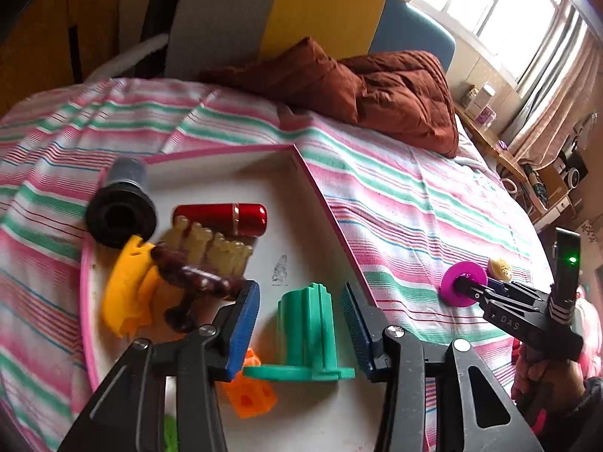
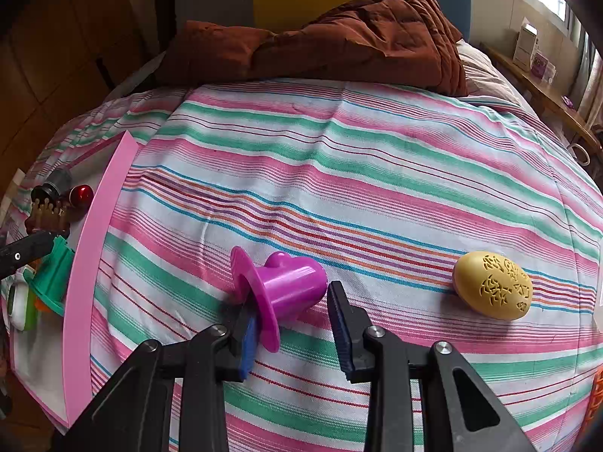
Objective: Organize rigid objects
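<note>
1. Plainly, the left gripper (image 1: 301, 320) stood with its jaws spread on either side of the green flanged piece (image 1: 307, 333), the blue pads clear of its ribbed body.
2. That green piece stood upright on its flange inside the white tray (image 1: 301, 196) with the pink rim, which lay on the striped bedspread (image 1: 395, 196).
3. Also in the tray were a red metallic cylinder (image 1: 222, 215), a black tube (image 1: 118, 211), a yellow piece (image 1: 128, 290), a string of dark brown beads (image 1: 196, 275) and an orange block (image 1: 250, 391).
4. The right gripper (image 2: 292, 324) pointed down at the magenta flanged piece (image 2: 286, 286), which lay on its side on the bedspread, outside the tray.
5. Its jaws straddled that piece, the left pad at the flange; whether they pinched it could not be told.
6. A yellow egg (image 2: 493, 285) with cut-out patterns lay on the bedspread to the right, well apart from the magenta piece.
7. A rumpled brown quilt (image 2: 339, 34) sat at the far end of the bed.
</note>
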The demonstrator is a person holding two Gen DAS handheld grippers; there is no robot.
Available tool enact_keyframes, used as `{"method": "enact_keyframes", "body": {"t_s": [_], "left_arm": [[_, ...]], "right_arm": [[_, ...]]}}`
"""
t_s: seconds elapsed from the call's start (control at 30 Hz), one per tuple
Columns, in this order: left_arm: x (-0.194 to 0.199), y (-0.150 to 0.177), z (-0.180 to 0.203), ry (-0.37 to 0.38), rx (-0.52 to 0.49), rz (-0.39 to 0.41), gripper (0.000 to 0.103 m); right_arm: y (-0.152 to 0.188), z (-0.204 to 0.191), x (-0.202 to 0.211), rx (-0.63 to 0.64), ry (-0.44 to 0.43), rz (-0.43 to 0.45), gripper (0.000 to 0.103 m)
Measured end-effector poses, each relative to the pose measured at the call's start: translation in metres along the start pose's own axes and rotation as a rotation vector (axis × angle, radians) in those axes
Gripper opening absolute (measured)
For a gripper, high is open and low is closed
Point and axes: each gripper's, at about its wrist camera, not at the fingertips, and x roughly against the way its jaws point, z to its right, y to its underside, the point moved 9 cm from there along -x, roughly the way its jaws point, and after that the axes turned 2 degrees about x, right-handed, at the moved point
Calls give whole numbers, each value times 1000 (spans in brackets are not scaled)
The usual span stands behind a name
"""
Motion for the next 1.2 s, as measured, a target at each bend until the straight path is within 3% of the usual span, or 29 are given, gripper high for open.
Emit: {"method": "enact_keyframes", "body": {"t_s": [0.2,0.3,0.43,0.8,0.93,1.0,1.07,1.2], "left_arm": [[40,15,2,-35,-33,85,44],[44,41,10,2,-54,41,38],[28,58,17,-4,-74,-26,31],[-8,25,-2,-72,-9,-13,29],[-1,28,-4,-52,3,-9,31],[7,31,-2,-48,0,5,43],[18,34,-1,-59,-1,28,47],[38,42,2,-82,-21,62,47]], "right_arm": [[0,0,0,5,7,4,33],[0,0,1,7,11,5,33],[0,0,1,10,16,6,33],[0,1,2,15,18,9,33],[-1,0,1,19,21,10,33],[-1,0,1,21,24,11,33],[-1,-1,1,24,26,13,32],[-1,-2,2,37,41,19,31]]}}
